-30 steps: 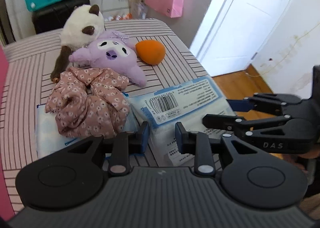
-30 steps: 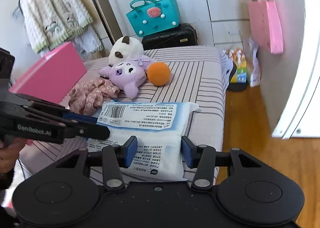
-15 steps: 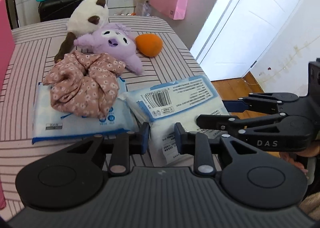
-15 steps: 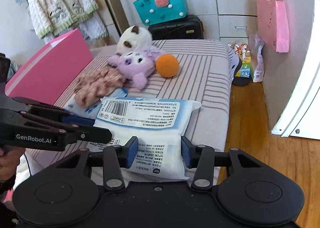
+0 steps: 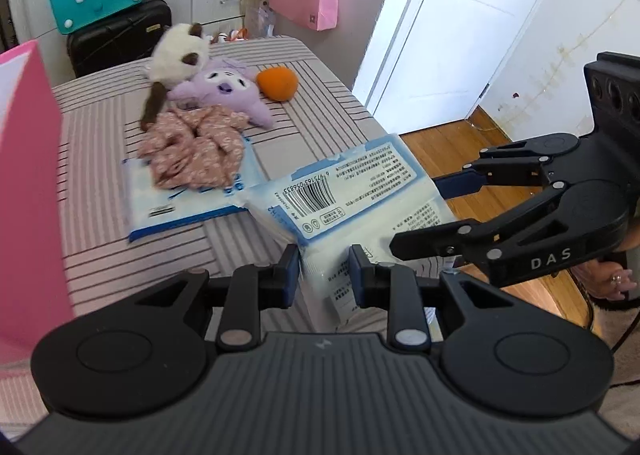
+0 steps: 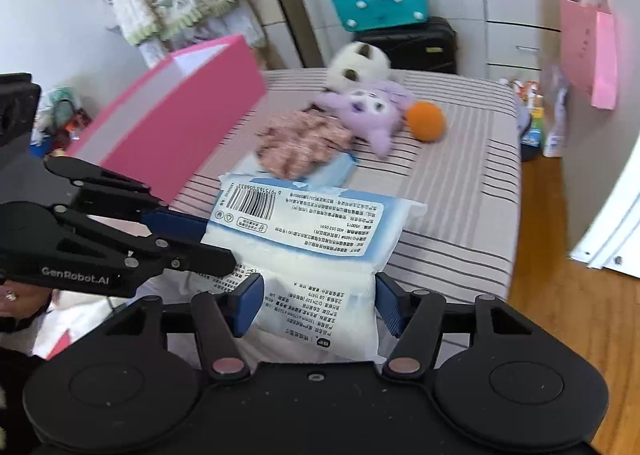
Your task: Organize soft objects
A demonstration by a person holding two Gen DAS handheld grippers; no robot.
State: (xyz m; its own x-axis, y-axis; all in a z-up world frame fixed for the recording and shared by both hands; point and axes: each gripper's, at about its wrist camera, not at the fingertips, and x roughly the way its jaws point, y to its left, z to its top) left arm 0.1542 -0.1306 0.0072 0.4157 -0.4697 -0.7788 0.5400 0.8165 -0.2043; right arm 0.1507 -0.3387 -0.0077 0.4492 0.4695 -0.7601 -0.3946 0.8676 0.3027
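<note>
Evidently early on, both the left gripper (image 5: 324, 269) and right gripper (image 6: 318, 301) clamp the tissue pack (image 6: 316, 239), while plush toys (image 5: 218, 89) lie unsorted.

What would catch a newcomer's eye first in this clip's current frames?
Most likely the white-and-blue tissue pack, raised off the striped bed with the right claw gripping its near end and the left claw pinching a corner. Next, the big pink box at the bed's left edge. Behind lie a purple plush, an orange ball and a floral scrunchie.
</note>
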